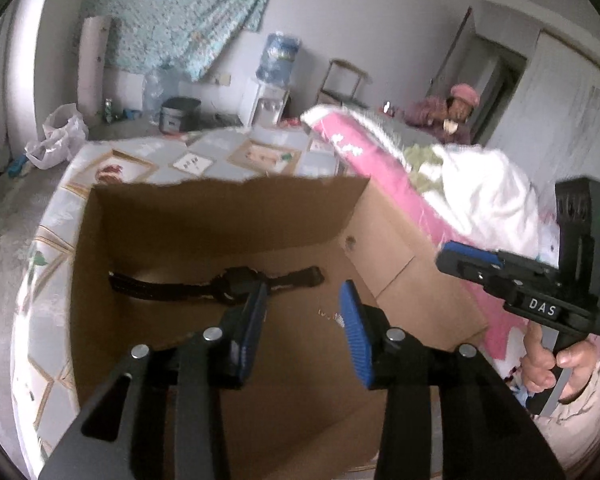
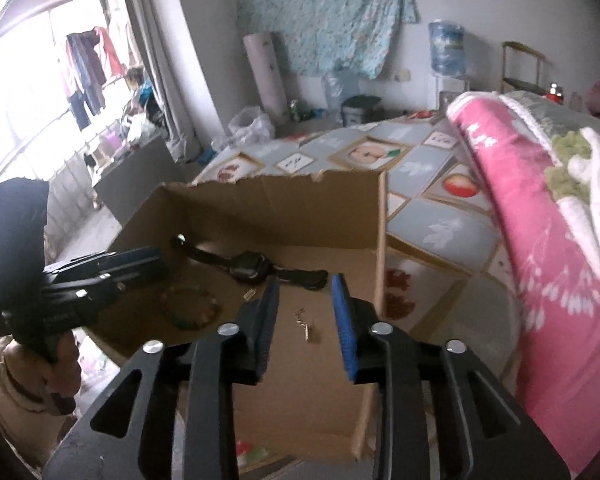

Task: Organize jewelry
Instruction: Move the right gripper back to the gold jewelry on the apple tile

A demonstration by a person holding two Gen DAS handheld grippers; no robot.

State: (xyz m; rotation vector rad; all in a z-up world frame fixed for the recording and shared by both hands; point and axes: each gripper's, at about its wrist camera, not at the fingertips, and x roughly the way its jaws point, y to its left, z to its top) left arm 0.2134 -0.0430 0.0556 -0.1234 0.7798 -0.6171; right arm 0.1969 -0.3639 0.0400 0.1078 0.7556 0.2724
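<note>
Brown cardboard box (image 2: pixel 268 204), black watch (image 2: pixel 250 267), pink floral quilt (image 2: pixel 540 240), blue-padded black tongs (image 2: pixel 305 312).

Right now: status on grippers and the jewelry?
Left gripper open, empty; right gripper open, empty. Watch, bead bracelet and small earrings lie in cardboard box. Nothing blocking.

Both wrist views close, angled down, sharing cardboard box (image 1: pixel 228 216) (image 2: pixel 268 208)
</note>
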